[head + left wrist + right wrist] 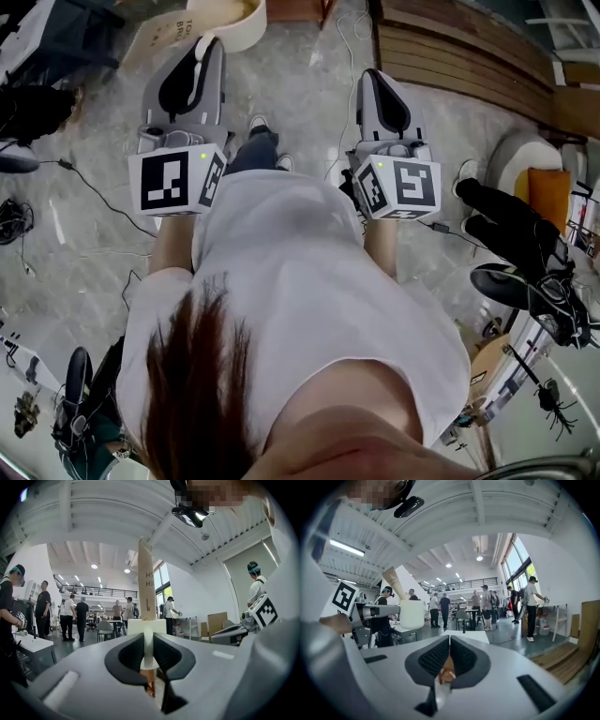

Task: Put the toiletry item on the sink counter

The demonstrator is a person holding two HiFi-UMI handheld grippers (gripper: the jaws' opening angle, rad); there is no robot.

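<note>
Left claw (148,641) grips a lettered tan tube (146,581) by its white cap (147,626).

This is a big open workshop hall or lab. A high ribbed ceiling (487,508), tall windows (518,564) and a railed balcony (459,584) enclose a polished stone floor (309,84) strewn with cables (94,192). Many people (487,603) stand among work tables (466,634) and chairs (104,629).

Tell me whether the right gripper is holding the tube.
No: the right gripper has its fingers together with no tube between them, while the tan tube sticks up from the left gripper.
</note>
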